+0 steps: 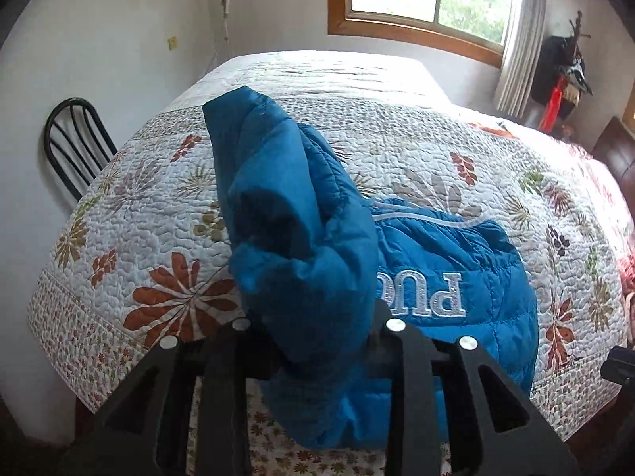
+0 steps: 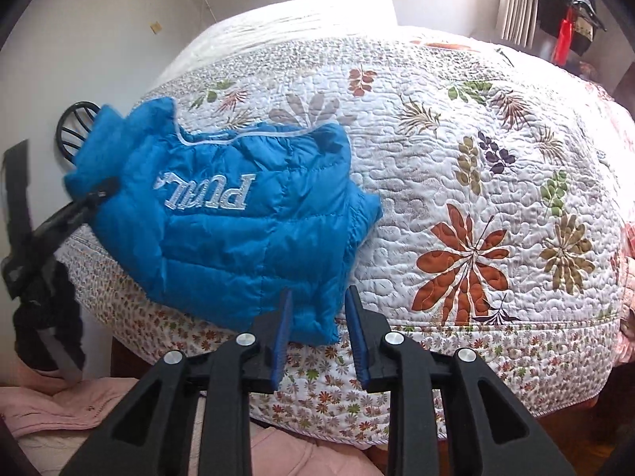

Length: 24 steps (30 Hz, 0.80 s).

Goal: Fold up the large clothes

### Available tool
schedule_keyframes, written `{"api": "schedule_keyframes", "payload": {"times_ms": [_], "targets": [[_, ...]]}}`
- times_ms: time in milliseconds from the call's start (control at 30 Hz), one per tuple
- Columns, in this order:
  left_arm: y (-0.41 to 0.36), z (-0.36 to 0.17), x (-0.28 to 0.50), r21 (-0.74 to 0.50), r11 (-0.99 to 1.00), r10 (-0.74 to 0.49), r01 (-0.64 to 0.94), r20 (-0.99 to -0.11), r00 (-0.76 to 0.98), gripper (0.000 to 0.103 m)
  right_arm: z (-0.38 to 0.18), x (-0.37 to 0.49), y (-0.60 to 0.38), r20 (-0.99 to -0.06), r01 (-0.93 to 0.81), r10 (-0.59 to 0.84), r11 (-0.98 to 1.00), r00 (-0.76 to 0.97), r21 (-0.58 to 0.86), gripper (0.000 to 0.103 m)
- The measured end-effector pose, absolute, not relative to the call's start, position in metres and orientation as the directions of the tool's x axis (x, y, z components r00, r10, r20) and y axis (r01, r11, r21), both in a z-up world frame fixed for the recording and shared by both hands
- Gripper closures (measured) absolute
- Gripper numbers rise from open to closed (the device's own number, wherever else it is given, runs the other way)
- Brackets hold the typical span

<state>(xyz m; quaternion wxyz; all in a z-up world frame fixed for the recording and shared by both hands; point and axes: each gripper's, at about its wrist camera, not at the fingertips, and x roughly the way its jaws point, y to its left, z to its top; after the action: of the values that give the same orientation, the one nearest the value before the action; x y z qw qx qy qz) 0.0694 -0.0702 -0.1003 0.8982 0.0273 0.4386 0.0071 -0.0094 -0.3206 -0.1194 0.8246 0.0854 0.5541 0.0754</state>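
Broadly, the scene is filled by a bed (image 2: 476, 150) covered with a white quilt printed with leaves and flowers, set under a wood-framed window (image 1: 416, 0). A black metal chair (image 1: 75, 142) is seen beside the bed's far left edge. On the near part of the quilt a blue puffer jacket (image 2: 238, 238) is laid, its white lettering upside down to both cameras and its hem hanging just over the bed's edge. One part of the jacket is lifted off the quilt and held up by the left gripper (image 1: 317, 341), whose jaws are clenched on the blue fabric. The right gripper (image 2: 319, 337) is held over the jacket's near corner; its jaws are parted, with blue pads showing, and nothing is pressed between them. Pink cloth (image 2: 79, 408) is seen below the bed.
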Motion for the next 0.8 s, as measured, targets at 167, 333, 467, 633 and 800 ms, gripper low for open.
{"api": "schedule_keyframes", "payload": {"times_ms": [167,333,467,633,800], "targets": [[-0.122,-0.129,0.07,0.132,0.981,0.026,0.143,-0.817,0.577,0.072,-0.119,-0.01,-0.319,-0.909,-0.015,0.214,0.974,0.358,0.224,0.075],[-0.166,-0.166,0.07,0.201,0.944,0.04,0.262,-0.858,0.512,0.067,-0.127,-0.008,-0.317,-0.923,0.0,0.203,0.977,0.327,0.214,0.075],[-0.186,-0.191,0.069,0.263,0.916,0.08,0.302,-0.86,0.504,0.063,-0.134,-0.008,-0.318,-0.929,0.013,0.2,0.977,0.313,0.215,0.074],[-0.195,-0.207,0.062,0.321,0.891,0.108,0.321,-0.836,0.538,0.063,-0.145,-0.007,-0.317,-0.936,0.023,0.204,0.975,0.288,0.219,0.074],[-0.193,-0.207,0.062,0.311,0.894,0.095,0.323,-0.835,0.541,0.062,-0.148,-0.005,-0.314,-0.938,0.022,0.199,0.977,0.284,0.214,0.074]]}}
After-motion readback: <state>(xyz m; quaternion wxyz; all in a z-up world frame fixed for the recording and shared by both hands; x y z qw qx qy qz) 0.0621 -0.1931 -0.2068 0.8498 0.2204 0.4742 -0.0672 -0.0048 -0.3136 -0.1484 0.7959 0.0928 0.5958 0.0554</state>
